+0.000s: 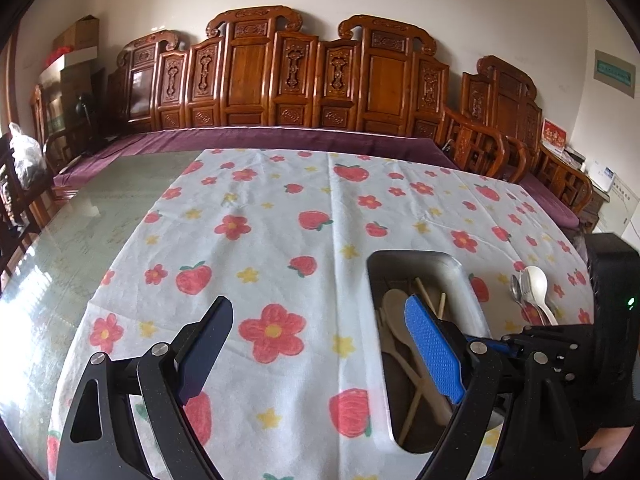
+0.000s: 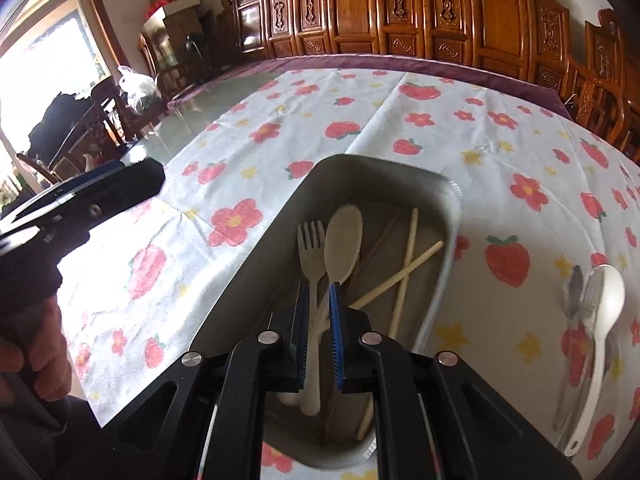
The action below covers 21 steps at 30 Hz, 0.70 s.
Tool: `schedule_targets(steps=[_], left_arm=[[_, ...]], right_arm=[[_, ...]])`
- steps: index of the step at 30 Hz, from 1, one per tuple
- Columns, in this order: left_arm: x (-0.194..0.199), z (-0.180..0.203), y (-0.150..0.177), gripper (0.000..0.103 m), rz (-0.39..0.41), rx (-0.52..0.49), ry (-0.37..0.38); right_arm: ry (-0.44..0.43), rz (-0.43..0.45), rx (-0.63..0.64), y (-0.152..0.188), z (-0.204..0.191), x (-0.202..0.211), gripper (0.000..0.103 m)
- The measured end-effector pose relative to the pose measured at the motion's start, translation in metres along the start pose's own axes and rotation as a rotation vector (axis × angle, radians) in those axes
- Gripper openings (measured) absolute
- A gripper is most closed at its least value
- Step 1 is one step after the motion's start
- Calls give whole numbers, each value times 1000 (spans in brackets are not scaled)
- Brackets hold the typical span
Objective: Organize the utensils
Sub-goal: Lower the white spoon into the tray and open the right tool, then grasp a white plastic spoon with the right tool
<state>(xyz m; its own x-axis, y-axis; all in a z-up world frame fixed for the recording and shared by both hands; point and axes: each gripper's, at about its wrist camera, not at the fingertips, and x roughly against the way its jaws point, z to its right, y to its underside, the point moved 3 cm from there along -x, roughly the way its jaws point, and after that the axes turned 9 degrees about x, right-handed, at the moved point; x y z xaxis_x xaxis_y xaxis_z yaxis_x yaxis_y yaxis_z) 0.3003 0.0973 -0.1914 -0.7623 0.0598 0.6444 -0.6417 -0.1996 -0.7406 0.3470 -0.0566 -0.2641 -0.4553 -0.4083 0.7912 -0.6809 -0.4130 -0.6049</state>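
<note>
Left wrist view: the left gripper (image 1: pixel 320 344) idles with fingers wide apart and empty over the desk (image 1: pixel 248 248); the metal tray (image 1: pixel 460 268) lies at four o'clock.

Right wrist view: the right gripper (image 2: pixel 319 312) clamps a beige fork (image 2: pixel 311 256) over the tray (image 2: pixel 288 216). Next, probably release it inside, then fetch the white spoon (image 2: pixel 600 320) at three o'clock.

Daylight floods from the window (image 2: pixel 48 52) at left — blown-out glare, fisheye-bent edges, dark corners.

Strawberry-print tablecloth (image 1: pixel 280 240) over glass table (image 1: pixel 100 216); carved wooden chairs (image 1: pixel 256 72) behind.
</note>
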Motion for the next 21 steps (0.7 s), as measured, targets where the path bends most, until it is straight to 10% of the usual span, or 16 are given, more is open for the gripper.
schedule_targets(steps=[21], left_arm=[[10,110,38,84,-37,-160,179]], right_arm=[[299,2,-131,104,156,97,29]])
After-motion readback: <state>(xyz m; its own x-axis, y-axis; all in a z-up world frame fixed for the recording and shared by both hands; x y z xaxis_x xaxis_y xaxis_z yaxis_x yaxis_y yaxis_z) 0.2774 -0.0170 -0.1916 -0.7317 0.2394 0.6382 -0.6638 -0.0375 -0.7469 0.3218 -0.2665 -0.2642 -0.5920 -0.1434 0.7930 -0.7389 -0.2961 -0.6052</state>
